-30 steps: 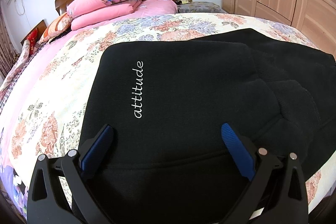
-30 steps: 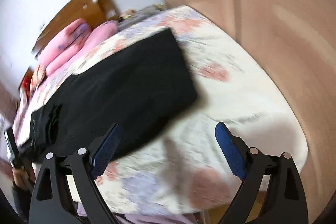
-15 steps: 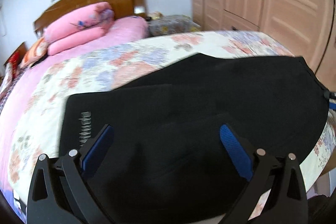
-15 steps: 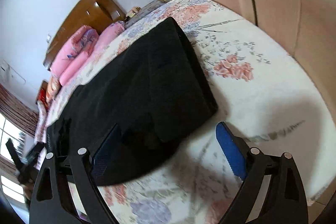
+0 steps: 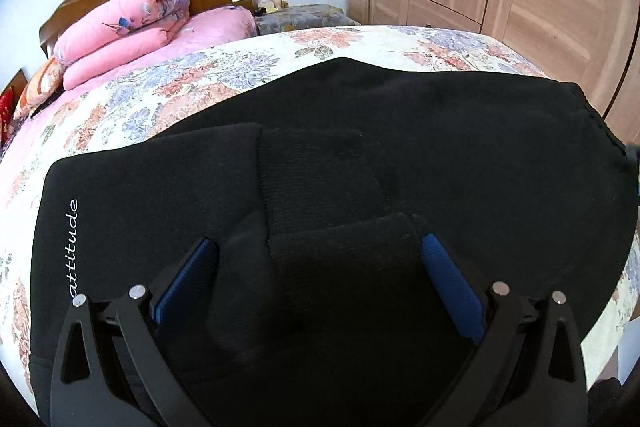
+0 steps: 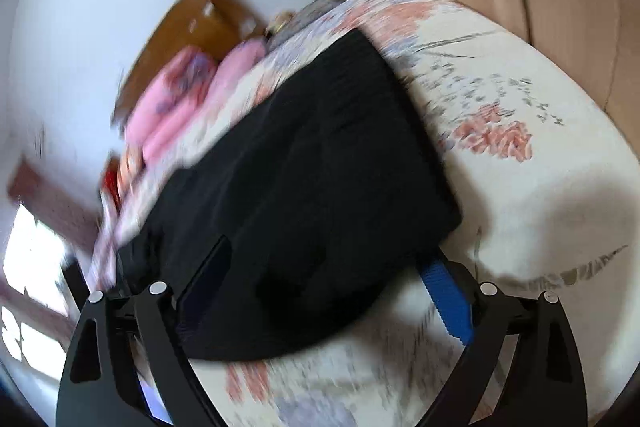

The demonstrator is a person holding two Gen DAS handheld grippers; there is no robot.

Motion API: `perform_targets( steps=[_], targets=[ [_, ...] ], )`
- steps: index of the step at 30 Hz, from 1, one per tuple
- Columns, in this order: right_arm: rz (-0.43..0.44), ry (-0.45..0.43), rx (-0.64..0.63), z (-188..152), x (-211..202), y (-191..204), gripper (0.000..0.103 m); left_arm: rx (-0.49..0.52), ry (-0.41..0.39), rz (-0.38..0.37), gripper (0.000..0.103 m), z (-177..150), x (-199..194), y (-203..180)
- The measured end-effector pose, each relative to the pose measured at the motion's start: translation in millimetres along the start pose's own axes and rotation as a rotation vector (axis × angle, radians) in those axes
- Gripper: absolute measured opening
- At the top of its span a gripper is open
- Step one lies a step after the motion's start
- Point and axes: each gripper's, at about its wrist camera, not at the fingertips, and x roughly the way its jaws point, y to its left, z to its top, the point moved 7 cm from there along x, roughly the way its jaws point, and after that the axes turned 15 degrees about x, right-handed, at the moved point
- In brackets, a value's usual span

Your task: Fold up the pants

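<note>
Covering the mattress, a floral bedspread (image 5: 208, 83) is carrying the black pants (image 5: 440, 155), lying flat. The left gripper (image 5: 318, 259) is hovering over them, jaws spread wide. The right gripper (image 6: 332, 267) is, through blur, seemingly straddling their edge, released.

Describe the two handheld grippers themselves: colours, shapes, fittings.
The left gripper and the right gripper look alike. Each has two jaws of matte black plastic, built as curved open frames with triangular cut-outs. Round silver pins sit at the linkage joints, two per side. The inner gripping faces carry ribbed blue pads. No cables, printed markings or sleeves show in either wrist view.
</note>
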Motion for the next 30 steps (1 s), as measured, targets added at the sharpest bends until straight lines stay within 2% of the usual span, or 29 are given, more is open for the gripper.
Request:
perform_targets(
  steps=[2, 3, 6, 8, 9, 11, 12, 14, 16, 17, 19, 21, 22, 25, 27, 30],
  targets=[
    [-0.009, -0.024, -0.002, 6, 7, 4, 0.090, 0.001, 0.000, 0.001, 0.102, 1, 0, 0],
    [-0.010, -0.007, -0.007, 4, 10, 8, 0.090, 0.001, -0.001, -0.001, 0.102, 1, 0, 0],
    [0.042, 0.113, -0.053, -18, 17, 21, 0.079, 0.000, -0.003, -0.003, 0.102, 2, 1, 1],
    [-0.003, 0.073, -0.096, -21, 17, 21, 0.065, -0.001, -0.003, -0.002, 0.102, 2, 1, 1],
    [-0.013, 0.051, -0.084, -18, 17, 19, 0.060, 0.000, -0.003, -0.003, 0.102, 2, 1, 1],
    [0.007, 0.022, -0.009, -9, 17, 13, 0.040, -0.002, 0.001, -0.009, 0.102, 2, 1, 0],
    [0.017, 0.006, -0.008, -8, 15, 17, 0.038, -0.008, -0.001, -0.020, 0.102, 3, -1, 0],
    [0.010, -0.075, -0.114, -13, 1, 45, 0.035, -0.067, -0.047, -0.082, 0.097, 1, -17, 6],
    [0.010, -0.141, -0.212, -16, -12, 86, 0.035, -0.160, -0.143, -0.139, 0.096, -3, -44, 20],
    [0.015, -0.163, -0.249, -17, -15, 105, 0.035, -0.224, -0.202, -0.137, 0.096, -8, -62, 34],
    [0.029, -0.202, -0.347, -24, -18, 149, 0.035, -0.307, -0.266, -0.089, 0.096, -22, -90, 60],
    [0.027, -0.225, -0.496, -47, -9, 210, 0.035, -0.347, -0.284, 0.001, 0.096, -40, -111, 85],
    [0.021, -0.232, -0.568, -61, 0, 237, 0.035, -0.360, -0.280, 0.076, 0.096, -53, -123, 102],
    [-0.022, -0.227, -0.848, -138, 41, 315, 0.035, -0.397, -0.260, 0.179, 0.097, -83, -143, 132],
    [-0.062, -0.213, -1.044, -201, 75, 342, 0.034, -0.427, -0.243, 0.212, 0.097, -100, -151, 148],
    [-0.142, -0.172, -1.292, -283, 119, 337, 0.033, -0.470, -0.211, 0.219, 0.097, -123, -157, 167]
  ],
)
